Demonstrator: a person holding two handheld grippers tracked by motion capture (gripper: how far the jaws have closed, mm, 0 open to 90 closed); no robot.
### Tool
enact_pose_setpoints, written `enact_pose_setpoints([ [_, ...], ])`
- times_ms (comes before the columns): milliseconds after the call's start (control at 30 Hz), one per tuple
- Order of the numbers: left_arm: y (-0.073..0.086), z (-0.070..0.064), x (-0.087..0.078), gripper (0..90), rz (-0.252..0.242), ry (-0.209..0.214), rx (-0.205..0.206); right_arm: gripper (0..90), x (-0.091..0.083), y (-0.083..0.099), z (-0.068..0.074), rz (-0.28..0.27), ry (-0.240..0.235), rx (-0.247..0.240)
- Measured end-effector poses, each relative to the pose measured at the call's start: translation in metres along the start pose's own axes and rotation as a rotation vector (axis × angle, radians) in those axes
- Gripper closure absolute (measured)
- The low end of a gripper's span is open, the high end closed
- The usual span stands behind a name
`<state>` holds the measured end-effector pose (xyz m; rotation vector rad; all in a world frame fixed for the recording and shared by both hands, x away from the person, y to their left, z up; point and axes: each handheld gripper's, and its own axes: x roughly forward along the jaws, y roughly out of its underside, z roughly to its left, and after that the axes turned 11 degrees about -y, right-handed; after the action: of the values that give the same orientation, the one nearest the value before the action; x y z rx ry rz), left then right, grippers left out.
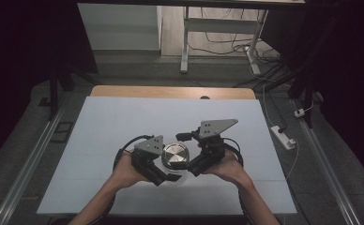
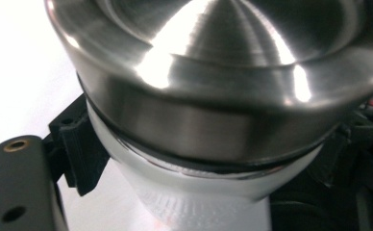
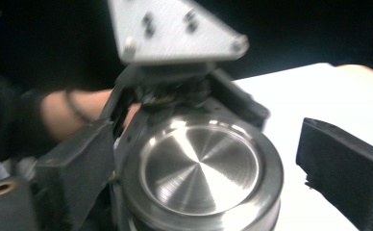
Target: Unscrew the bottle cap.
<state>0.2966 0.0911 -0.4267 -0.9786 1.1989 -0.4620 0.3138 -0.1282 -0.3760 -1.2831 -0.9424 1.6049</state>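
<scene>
Near table [image 1: 105, 122] centre, white bottle [image 2: 199, 202] clamped low by left gripper [image 1: 168, 177] from 8 o'clock, steel lid [image 1: 176, 155] flanked by right gripper [image 1: 194, 154] with jaws apart at 3 o'clock: could slip sideways if twisted off-centre.

A white sheet [image 1: 124, 122] is laid over a wooden table [image 1: 170, 92], whose bare edge is left showing along the far side. Grey carpet [image 1: 138, 70] is seen around it, and beyond it the white frame of a desk [image 1: 185, 42] is set on a paler floor, where dark cables [image 1: 227, 44] are strewn. A white power strip [image 1: 283, 137] is placed on the carpet to the right, metal rails [image 1: 25, 173] are run along both sides, and the room's edges are lost in darkness.
</scene>
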Motion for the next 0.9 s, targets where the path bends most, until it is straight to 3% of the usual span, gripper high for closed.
enact_pose_setpoints([
  [67,0.0,0.002,0.001,15.7,0.009,-0.058,-0.042,4.5,0.0,-0.004,0.005,0.016,0.121,-0.003],
  [133,0.0,0.001,0.003,15.7,0.03,-0.118,-0.054,5.9,0.006,-0.005,0.01,0.03,0.225,0.004],
  [167,0.0,0.001,0.003,15.7,0.03,-0.118,-0.054,5.9,0.006,-0.005,0.01,0.03,0.225,0.004],
  [200,-0.001,0.0,0.004,15.7,0.043,-0.156,-0.06,8.5,0.014,-0.004,0.013,0.035,0.293,0.02],
  [233,-0.001,-0.002,0.005,15.7,0.044,-0.167,-0.074,8.5,0.019,-0.004,0.014,0.046,0.332,0.024],
  [333,-0.003,-0.004,0.005,15.7,0.043,-0.172,-0.078,16.1,0.029,0.0,0.016,0.045,0.394,0.015],
  [467,-0.003,-0.002,0.003,15.7,0.035,-0.144,-0.068,19.3,0.03,-0.001,0.02,0.049,0.377,-0.021],
  [500,-0.001,0.001,0.0,15.7,0.014,-0.068,-0.048,19.3,0.029,-0.001,0.019,0.051,0.347,-0.025],
  [567,0.0,0.002,-0.002,15.7,-0.012,0.008,-0.029,19.4,0.025,-0.002,0.019,0.044,0.263,-0.041],
  [600,0.0,0.002,-0.003,15.7,-0.021,0.04,-0.015,19.4,0.022,-0.003,0.018,0.042,0.214,-0.048],
  [633,0.0,0.002,-0.003,15.7,-0.021,0.04,-0.015,19.4,0.022,-0.003,0.018,0.042,0.214,-0.048],
  [667,-0.002,0.001,-0.005,15.7,-0.034,0.088,0.002,19.5,0.017,-0.003,0.015,0.025,0.118,-0.051],
  [700,-0.002,0.0,-0.005,15.7,-0.04,0.113,0.013,19.5,0.014,-0.003,0.014,0.02,0.076,-0.047],
  [767,-0.002,0.0,-0.006,15.7,-0.044,0.133,0.014,19.5,0.011,-0.002,0.011,0.003,-0.001,-0.042],
  [900,-0.001,0.0,-0.003,15.7,-0.027,0.15,0.027,19.6,0.01,-0.001,0.01,0.013,-0.027,-0.056],
])
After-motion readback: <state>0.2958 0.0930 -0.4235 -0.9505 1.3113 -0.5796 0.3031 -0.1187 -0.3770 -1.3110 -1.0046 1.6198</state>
